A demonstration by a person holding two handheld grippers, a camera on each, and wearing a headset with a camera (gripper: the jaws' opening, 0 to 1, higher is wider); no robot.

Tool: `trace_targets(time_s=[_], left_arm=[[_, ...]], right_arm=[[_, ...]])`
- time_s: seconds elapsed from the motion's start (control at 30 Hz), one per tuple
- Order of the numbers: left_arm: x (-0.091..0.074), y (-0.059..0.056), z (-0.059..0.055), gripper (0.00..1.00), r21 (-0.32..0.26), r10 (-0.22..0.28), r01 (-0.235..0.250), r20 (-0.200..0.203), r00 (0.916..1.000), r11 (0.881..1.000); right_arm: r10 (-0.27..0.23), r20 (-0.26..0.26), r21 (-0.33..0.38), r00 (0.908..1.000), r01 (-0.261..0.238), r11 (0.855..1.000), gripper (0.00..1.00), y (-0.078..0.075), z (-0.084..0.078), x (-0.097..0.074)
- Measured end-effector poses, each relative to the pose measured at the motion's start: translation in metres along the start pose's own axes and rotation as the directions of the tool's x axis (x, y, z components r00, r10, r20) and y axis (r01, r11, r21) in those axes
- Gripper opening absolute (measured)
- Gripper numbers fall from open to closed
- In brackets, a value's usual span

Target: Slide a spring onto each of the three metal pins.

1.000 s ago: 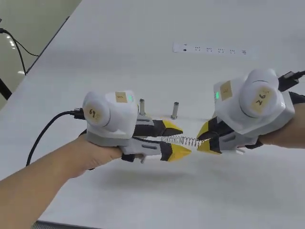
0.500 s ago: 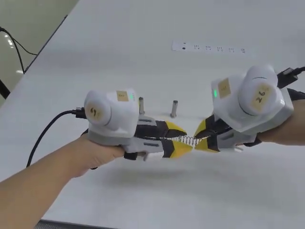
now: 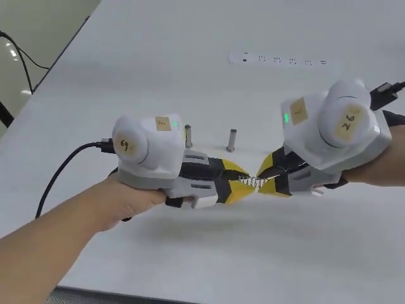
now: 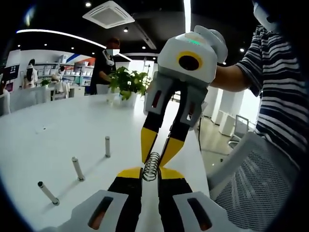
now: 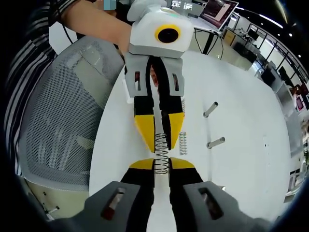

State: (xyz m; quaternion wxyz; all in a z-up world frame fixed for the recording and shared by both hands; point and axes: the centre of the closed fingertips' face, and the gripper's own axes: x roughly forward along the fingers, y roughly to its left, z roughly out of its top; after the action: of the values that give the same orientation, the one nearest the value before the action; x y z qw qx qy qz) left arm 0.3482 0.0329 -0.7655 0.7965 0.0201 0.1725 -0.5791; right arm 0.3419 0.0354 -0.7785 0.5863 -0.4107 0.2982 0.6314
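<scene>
Above the table [image 3: 190, 76] — a thin silvery spring [image 3: 251, 183].

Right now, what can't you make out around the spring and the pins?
Head view: yellow jaw tips of the left hand-held gripper and right hand-held gripper cover most of the spring.
Head view: two pins stand clear; a third is probably hidden behind the left hand-held gripper's body.
Left gripper view: the spring sits end-on, so its length is unreadable.
</scene>
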Motion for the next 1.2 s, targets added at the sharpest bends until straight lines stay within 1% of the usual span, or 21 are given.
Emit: trace_targets(time_s=[0.03, 0.1, 0.3, 0.53, 0.73, 0.83, 0.9, 1.03, 1.2], left_arm=[[0.0, -0.001, 0.0, 0.03, -0.001, -0.004, 0.004, 0.001, 1.0, 1.0], [-0.001, -0.002, 0.001, 0.03, -0.003, -0.012, 0.012, 0.0, 0.9999, 1.0], [0.0, -0.005, 0.001, 0.02, -0.005, -0.022, 0.022, -0.004, 0.9997, 1.0], [-0.001, -0.008, 0.001, 0.02, -0.019, -0.045, 0.045, -0.008, 0.999, 0.999], [0.0, -0.011, 0.0, 0.02, -0.019, -0.057, 0.057, -0.017, 0.9982, 0.998], [0.0, -0.011, 0.0, 0.02, -0.02, -0.058, 0.057, -0.018, 0.9982, 0.998], [-0.001, -0.012, -0.001, 0.02, -0.022, -0.061, 0.06, -0.02, 0.9979, 0.998], [-0.002, -0.012, -0.001, 0.02, -0.023, -0.06, 0.06, -0.02, 0.998, 0.998], [-0.003, -0.013, -0.001, 0.02, -0.026, -0.064, 0.064, -0.021, 0.9977, 0.998]], right_arm=[[-0.001, 0.001, -0.002, 1.0, 0.001, 1.0, 0.08, 0.0, 0.0, 0.0], [0.003, 0.014, 0.011, 0.9999, -0.003, 1.0, 0.08, 0.0, 0.001, -0.001], [0.006, 0.027, 0.01, 0.9996, -0.006, 1.0, 0.08, 0.003, 0.0, -0.001], [0.013, 0.074, 0.052, 0.9972, -0.017, 0.999, 0.08, 0.006, 0.001, -0.003], [0.019, 0.077, 0.05, 0.9969, -0.023, 0.998, 0.09, 0.009, 0.0, -0.003], [0.018, 0.057, 0.04, 0.9982, -0.02, 0.999, 0.09, 0.01, -0.006, -0.003], [0.018, 0.065, 0.045, 0.9977, -0.021, 0.999, 0.09, 0.011, -0.006, -0.003], [0.015, 0.056, 0.044, 0.9983, -0.017, 0.999, 0.08, 0.011, -0.009, -0.004], [0.012, 0.069, 0.036, 0.9976, -0.014, 0.999, 0.08, 0.012, -0.008, -0.004]])
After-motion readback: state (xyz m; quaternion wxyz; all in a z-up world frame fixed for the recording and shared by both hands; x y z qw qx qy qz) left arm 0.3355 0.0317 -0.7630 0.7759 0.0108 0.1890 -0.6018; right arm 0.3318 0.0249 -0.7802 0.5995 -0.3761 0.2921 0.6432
